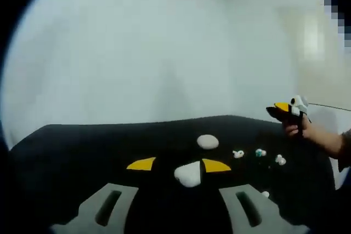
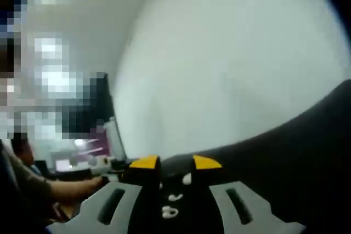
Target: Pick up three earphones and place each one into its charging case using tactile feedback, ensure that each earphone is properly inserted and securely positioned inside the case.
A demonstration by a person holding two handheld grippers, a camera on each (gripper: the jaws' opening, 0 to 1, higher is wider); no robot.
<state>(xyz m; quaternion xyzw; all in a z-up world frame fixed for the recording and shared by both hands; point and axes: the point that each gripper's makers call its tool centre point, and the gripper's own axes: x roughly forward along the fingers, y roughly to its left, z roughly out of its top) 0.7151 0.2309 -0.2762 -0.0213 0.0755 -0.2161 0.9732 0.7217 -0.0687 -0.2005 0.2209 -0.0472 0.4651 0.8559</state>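
Left gripper view: the left claw (image 1: 179, 165) stands open over a black bench (image 1: 82, 146), its two yellow-tipped jaws apart with nothing held. Between the tips, on the bench, lies a white case (image 1: 189, 173), tilted, just beside the right-hand jaw tip. A second white case (image 1: 208, 142), rounder, sits farther back, apart from the first. To the right of it, three small earphones lie in a loose row on the bench: one white (image 1: 238, 154), one with a teal part (image 1: 260, 152), one white (image 1: 280, 160). They are near one another but not touching. A further small white bit (image 1: 265, 194) lies close to the right jaw; too small to identify. Behind the bench, a plain pale wall.

At the right edge, a hand (image 1: 300, 129) holds the right claw (image 1: 282, 109) above the far corner of the bench, well apart from the earphones. Its yellow tip shows, but I cannot tell from here how its jaws stand.

Right gripper view: the right claw (image 2: 175, 163) is open, yellow tips apart, nothing between them. It is tilted, with the black bench (image 2: 285, 157) rising to the right. Below and between the jaws lie small white pieces (image 2: 174, 197), blurred; likely earphones, but I cannot tell which. At the left, a person's forearm (image 2: 71, 189) reaches in, with the body of the other gripper beside it, blurred.
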